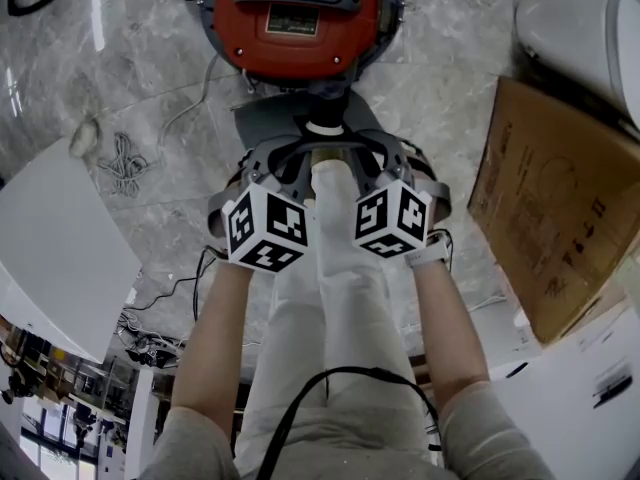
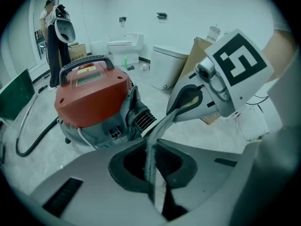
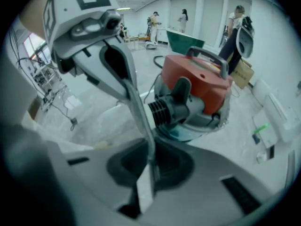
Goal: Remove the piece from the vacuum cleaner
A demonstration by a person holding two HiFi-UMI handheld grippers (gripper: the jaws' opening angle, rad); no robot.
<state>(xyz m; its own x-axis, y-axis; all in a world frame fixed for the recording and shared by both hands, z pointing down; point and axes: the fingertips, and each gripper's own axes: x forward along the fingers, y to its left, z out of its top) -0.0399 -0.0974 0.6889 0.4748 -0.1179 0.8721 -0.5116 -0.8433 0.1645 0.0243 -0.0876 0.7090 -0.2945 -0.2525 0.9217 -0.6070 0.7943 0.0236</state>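
Observation:
The red vacuum cleaner (image 1: 295, 18) (image 2: 91, 98) (image 3: 197, 86) stands on the floor, its grey inlet port (image 1: 300, 118) (image 3: 174, 107) turned toward me. Just short of that port I hold a flat white piece (image 1: 335, 258), like a thin bag or sheet, which hangs down between my forearms. My left gripper (image 1: 285, 168) (image 2: 153, 173) is shut on the piece (image 2: 150, 149), seen edge-on. From the other side my right gripper (image 1: 375, 168) (image 3: 148, 173) is shut on the same piece (image 3: 141, 121). The two grippers sit close together, jaws facing each other.
A cardboard sheet (image 1: 560, 208) leans at the right, beside a white toilet-like fixture (image 1: 580, 28). A white panel (image 1: 50, 248) lies at the left, with loose cable (image 1: 120, 158) near it. A black hose (image 2: 33, 131) curves off the vacuum. People (image 3: 237, 27) stand far back.

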